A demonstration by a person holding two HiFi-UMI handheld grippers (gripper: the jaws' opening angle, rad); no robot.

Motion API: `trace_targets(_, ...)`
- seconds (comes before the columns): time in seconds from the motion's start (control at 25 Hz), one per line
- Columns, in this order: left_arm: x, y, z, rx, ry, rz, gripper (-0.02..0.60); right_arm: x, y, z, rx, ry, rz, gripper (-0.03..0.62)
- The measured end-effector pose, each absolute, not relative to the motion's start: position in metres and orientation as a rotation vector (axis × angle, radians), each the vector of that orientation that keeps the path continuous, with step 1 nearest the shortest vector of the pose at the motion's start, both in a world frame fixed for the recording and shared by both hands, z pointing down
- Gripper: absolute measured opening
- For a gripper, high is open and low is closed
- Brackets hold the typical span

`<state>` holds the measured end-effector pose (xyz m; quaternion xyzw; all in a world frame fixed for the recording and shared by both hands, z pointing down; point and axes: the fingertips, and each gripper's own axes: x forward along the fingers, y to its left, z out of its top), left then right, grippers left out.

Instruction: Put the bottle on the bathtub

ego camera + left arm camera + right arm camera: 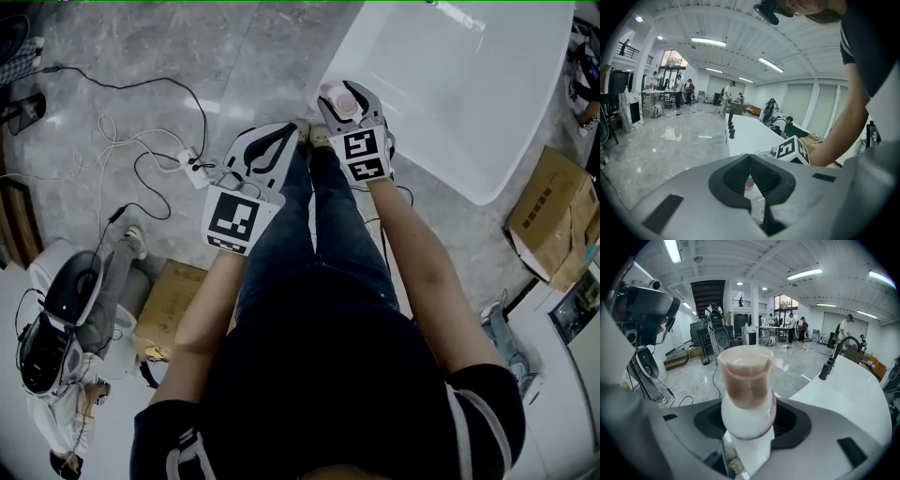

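A person is seen from above, standing on a grey marble-patterned floor with a gripper in each hand. A white bottle with a clear cap over a brownish inner top is clamped upright between the jaws of the right gripper. It is held in the air, close beside the near corner of a white glossy bathtub. The bottle is not resting on the tub. In the right gripper view, the tub's broad white rim is seen to the right of the bottle, and a black tap is mounted on that rim.

The left gripper is held just beside the right one, nearer the person. Its jaws are closed, tips touching, and nothing is held between them.

White and black cables and a white power strip are spread on the floor to the left. A brown cardboard box is placed to the right of the tub, and another brown cardboard box lies at lower left. A second person in pale clothing is crouched beside that box.
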<state>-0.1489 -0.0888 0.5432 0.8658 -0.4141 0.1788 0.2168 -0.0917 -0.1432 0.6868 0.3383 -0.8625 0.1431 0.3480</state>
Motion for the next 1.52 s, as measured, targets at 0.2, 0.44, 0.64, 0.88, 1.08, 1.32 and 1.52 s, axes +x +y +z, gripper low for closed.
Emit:
trace_targets(0.2, -0.151, -0.094, 0.539, 2.399, -1.147, 0.501, 0.025, -0.097, -0.142, 0.688, 0.83, -2.215, 0.459, 0.295)
trace_targets(0.44, -0.14, -0.089, 0.52, 2.448, -1.141, 0.499, 0.025, -0.076, -0.116, 0.662, 0.894, -2.216, 0.481, 0.318)
trace_targets(0.64, -0.12, -0.083, 0.498, 2.512, -1.123, 0.485, 0.025, -0.038, -0.089, 0.603, 1.106, -2.22, 0.435, 0.316)
trace_targets(0.88, -0.093, -0.104, 0.459, 2.619, -1.098, 0.414, 0.025, -0.01, -0.096, 0.505, 1.372, -2.311, 0.37, 0.047)
trace_targets(1.08, -0.071, -0.132, 0.409, 2.706, -1.153, 0.329, 0.025, 0.022, -0.125, 0.422, 1.566, -2.384, 0.255, 0.026)
trace_targets(1.32, -0.064, -0.142, 0.337, 2.789, -1.273, 0.206, 0.025, 0.038, -0.138, 0.332, 1.687, -2.463, 0.102, 0.026)
trace_targets(1.52, -0.081, -0.149, 0.258, 2.847, -1.462, 0.085, 0.025, 0.037, -0.146, 0.253, 1.759, -2.528, -0.082, 0.026)
